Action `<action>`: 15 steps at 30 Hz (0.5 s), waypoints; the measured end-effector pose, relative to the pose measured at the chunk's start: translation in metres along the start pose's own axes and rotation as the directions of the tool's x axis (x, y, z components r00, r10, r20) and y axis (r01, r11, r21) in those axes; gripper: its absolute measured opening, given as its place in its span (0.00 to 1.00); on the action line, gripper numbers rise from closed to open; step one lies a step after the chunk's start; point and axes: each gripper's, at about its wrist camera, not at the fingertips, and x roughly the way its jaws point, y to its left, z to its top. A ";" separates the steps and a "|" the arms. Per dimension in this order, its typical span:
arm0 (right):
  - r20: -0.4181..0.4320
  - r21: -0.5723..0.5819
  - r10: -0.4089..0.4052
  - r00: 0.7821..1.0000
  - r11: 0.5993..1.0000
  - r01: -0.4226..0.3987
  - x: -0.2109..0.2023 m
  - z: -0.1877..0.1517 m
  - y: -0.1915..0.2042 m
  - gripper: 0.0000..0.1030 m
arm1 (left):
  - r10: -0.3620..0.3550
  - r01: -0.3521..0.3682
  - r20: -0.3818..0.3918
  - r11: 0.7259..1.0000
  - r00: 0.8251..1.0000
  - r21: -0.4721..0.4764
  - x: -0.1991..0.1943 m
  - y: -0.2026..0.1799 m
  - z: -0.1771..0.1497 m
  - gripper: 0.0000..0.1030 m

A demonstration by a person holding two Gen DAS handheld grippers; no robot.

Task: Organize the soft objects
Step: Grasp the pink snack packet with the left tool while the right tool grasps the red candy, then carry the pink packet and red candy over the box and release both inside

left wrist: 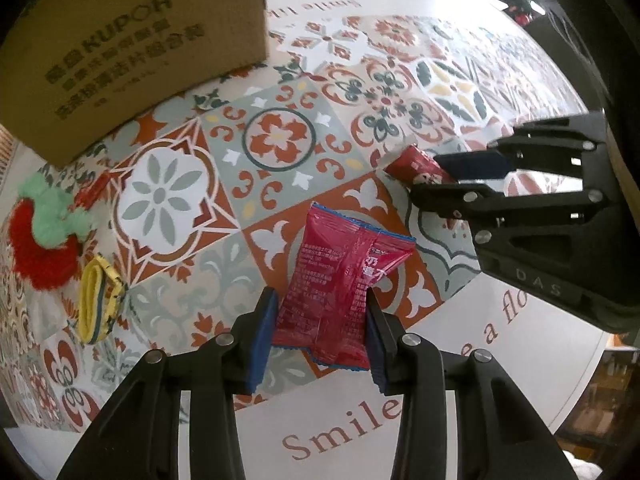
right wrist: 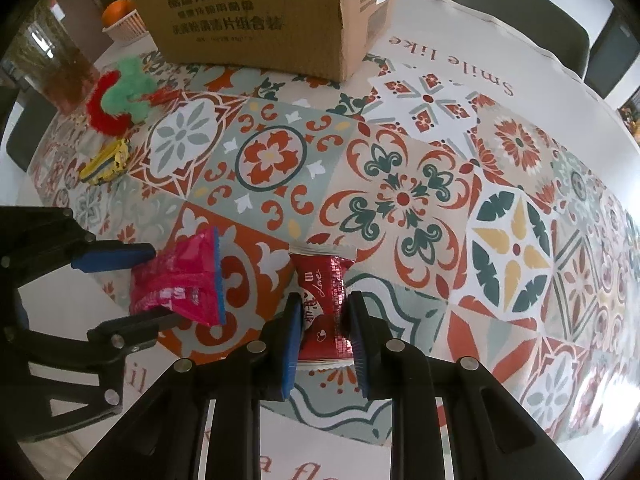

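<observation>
Both jaws clamped, left gripper on pink packet, right gripper on red packet, open tablecloth ahead.

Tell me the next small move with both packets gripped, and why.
Probably lift both and carry them toward the cardboard box. The left gripper pinches the pink packet, the right gripper the dark red packet, both low over the tablecloth.

Patterned tablecloth, cardboard box (KUPOH), plush toy, yellow band
</observation>
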 end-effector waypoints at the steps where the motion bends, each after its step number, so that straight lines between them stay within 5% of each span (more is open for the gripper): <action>1: 0.004 0.006 0.001 1.000 1.000 -0.001 -0.002 0.000 0.000 0.24 | 0.004 -0.004 0.011 1.000 1.000 -0.014 -0.004 0.002 -0.002 0.39; 15: 0.144 0.066 0.037 0.989 0.997 -0.047 -0.058 0.011 0.021 0.24 | 0.053 -0.020 0.176 0.982 0.983 -0.186 -0.065 0.043 -0.008 0.39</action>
